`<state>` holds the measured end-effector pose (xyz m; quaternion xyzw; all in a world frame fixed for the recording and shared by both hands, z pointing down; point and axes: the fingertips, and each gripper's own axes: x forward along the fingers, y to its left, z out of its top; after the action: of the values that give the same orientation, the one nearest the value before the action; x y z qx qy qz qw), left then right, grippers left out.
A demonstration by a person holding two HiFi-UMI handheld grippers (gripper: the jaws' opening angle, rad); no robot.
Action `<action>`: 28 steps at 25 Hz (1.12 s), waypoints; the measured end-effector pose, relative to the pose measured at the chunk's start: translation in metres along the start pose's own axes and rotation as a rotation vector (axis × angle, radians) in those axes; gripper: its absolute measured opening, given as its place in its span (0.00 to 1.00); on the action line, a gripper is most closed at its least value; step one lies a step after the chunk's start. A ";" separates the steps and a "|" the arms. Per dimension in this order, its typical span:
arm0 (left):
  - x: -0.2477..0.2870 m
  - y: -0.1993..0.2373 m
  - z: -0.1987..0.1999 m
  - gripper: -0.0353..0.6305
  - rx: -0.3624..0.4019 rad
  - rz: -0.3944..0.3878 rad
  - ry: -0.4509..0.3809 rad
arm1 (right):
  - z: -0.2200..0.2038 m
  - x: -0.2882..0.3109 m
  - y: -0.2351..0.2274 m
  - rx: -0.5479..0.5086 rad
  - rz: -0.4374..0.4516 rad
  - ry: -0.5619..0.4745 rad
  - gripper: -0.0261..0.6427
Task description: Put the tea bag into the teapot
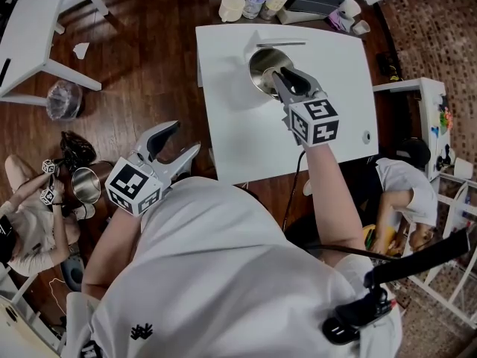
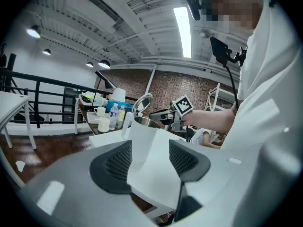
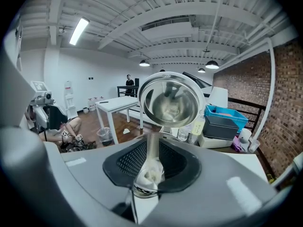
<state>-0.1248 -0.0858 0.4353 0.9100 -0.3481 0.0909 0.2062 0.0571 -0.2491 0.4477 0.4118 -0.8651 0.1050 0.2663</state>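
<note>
Teapot [image 1: 262, 64] far back on the table [image 1: 238, 140]; right claw [image 1: 279, 74] over it; left claw [image 1: 185, 137] off the table's near-left edge.

Dark wood floor [image 1: 149, 66], white table [image 1: 238, 125], brick wall [image 3: 284, 89]

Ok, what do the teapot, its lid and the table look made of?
Teapot: bright silvery inside, likely stainless steel; outer wall plain white in the left gripper view, plastic or coating, can't tell.
Lid: mirror-polished metal, it reflects the room.
Table: smooth matte white top, probably laminate or painted board.
</note>
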 end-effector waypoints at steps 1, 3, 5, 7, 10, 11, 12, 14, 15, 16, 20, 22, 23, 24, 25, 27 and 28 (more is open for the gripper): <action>0.000 0.000 0.000 0.39 0.000 0.000 0.001 | -0.001 0.000 -0.001 0.001 0.000 0.002 0.17; 0.001 -0.002 0.000 0.39 0.000 -0.001 0.003 | -0.002 -0.001 -0.002 0.005 -0.001 0.000 0.16; 0.002 -0.002 -0.001 0.39 0.001 -0.001 0.003 | -0.002 -0.002 -0.003 0.007 -0.002 -0.005 0.16; 0.001 -0.003 -0.001 0.39 0.000 -0.002 0.002 | -0.002 -0.004 -0.003 0.008 -0.004 -0.010 0.16; 0.002 -0.004 0.001 0.39 0.003 -0.005 0.000 | -0.001 -0.007 -0.003 0.013 -0.008 -0.015 0.15; 0.002 -0.004 0.001 0.39 0.006 -0.007 0.000 | -0.001 -0.008 -0.003 0.014 -0.010 -0.016 0.15; 0.002 -0.004 0.002 0.39 0.008 -0.009 -0.001 | -0.001 -0.010 -0.003 0.015 -0.013 -0.018 0.15; 0.003 -0.004 0.002 0.39 0.013 -0.013 -0.001 | -0.001 -0.013 -0.004 0.020 -0.019 -0.022 0.15; 0.003 -0.004 0.003 0.39 0.018 -0.014 -0.001 | -0.001 -0.016 -0.004 0.022 -0.023 -0.025 0.15; 0.004 -0.004 0.004 0.39 0.022 -0.017 -0.001 | -0.001 -0.019 -0.004 0.024 -0.026 -0.029 0.15; 0.004 -0.005 0.009 0.39 0.036 -0.032 -0.006 | 0.003 -0.035 -0.001 0.036 -0.043 -0.049 0.15; 0.004 -0.005 0.012 0.39 0.043 -0.043 -0.009 | 0.004 -0.045 0.002 0.040 -0.054 -0.058 0.15; 0.004 -0.005 0.013 0.39 0.049 -0.048 -0.010 | 0.005 -0.050 0.004 0.041 -0.061 -0.064 0.15; 0.003 -0.004 0.013 0.39 0.056 -0.054 -0.010 | 0.006 -0.056 0.006 0.044 -0.068 -0.070 0.15; 0.003 -0.004 0.014 0.39 0.061 -0.060 -0.010 | 0.007 -0.061 0.008 0.047 -0.075 -0.077 0.15; 0.002 -0.002 0.016 0.39 0.068 -0.077 -0.011 | 0.007 -0.072 0.014 0.058 -0.093 -0.090 0.15; 0.001 -0.001 0.017 0.39 0.073 -0.087 -0.009 | 0.007 -0.078 0.017 0.065 -0.103 -0.095 0.15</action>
<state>-0.1229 -0.0929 0.4205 0.9316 -0.3056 0.0904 0.1749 0.0817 -0.1897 0.4002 0.4686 -0.8506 0.0997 0.2167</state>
